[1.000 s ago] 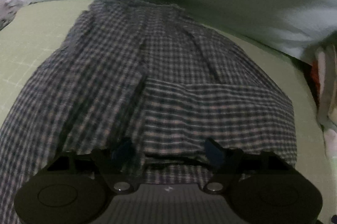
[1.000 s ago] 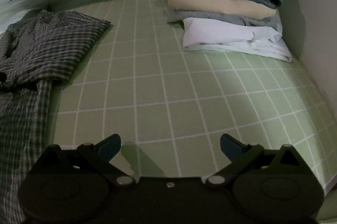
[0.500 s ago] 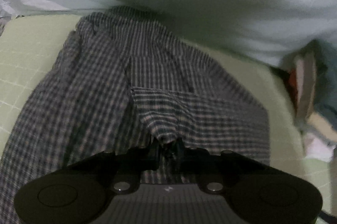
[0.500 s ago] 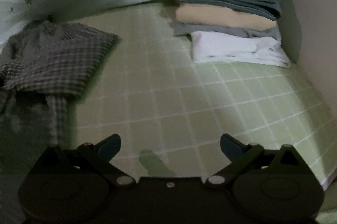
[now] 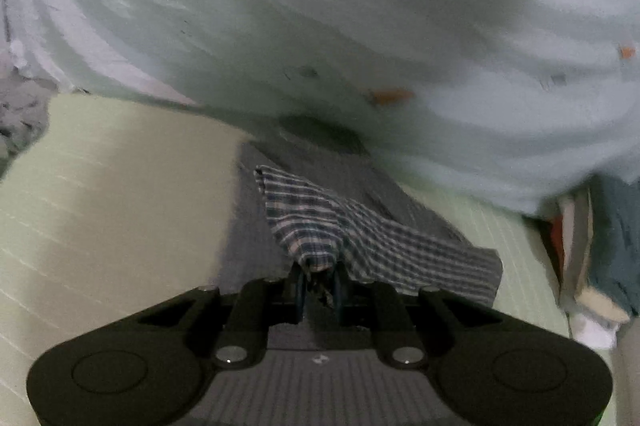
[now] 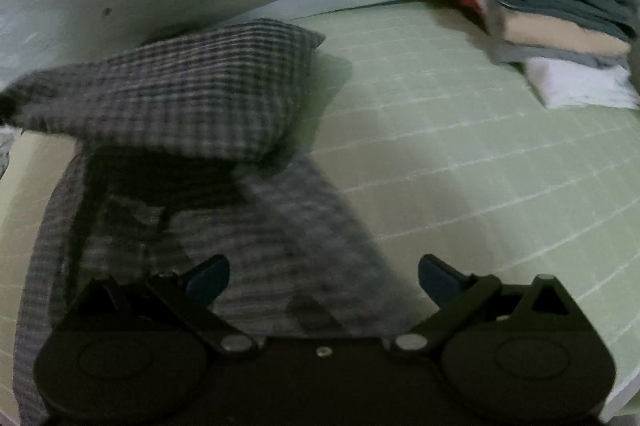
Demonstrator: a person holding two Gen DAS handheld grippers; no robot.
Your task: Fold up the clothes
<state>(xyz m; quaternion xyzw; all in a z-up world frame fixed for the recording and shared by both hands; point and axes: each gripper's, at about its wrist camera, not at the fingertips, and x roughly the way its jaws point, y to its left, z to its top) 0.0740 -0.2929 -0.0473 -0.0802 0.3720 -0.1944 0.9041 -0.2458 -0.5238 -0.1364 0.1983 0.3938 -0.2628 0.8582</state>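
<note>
Item: checked shirt (image 6: 192, 93), grey and white, on a green grid mat (image 6: 460, 153).

Position: in the right wrist view the shirt lies from 12 to 9 o'clock of the right gripper (image 6: 322, 276). A raised flap hangs above the flat lower part, which runs under that gripper. The flap's long axis runs 9 to 3 o'clock.

Left gripper (image 5: 319, 284): clenched on a bunched edge of the shirt (image 5: 320, 226), cloth trailing away toward 1 o'clock.

Right gripper: released, holding nothing, fingers (image 6: 208, 276) spread over the flat cloth.

Judgement: the left gripper carries the fold; the right is nearer the lower cloth and could pin or smooth it.

Nearby: stack of folded clothes (image 6: 560, 29) at 2 o'clock, well apart; pale quilt (image 5: 320, 5) at 12 o'clock.
</note>
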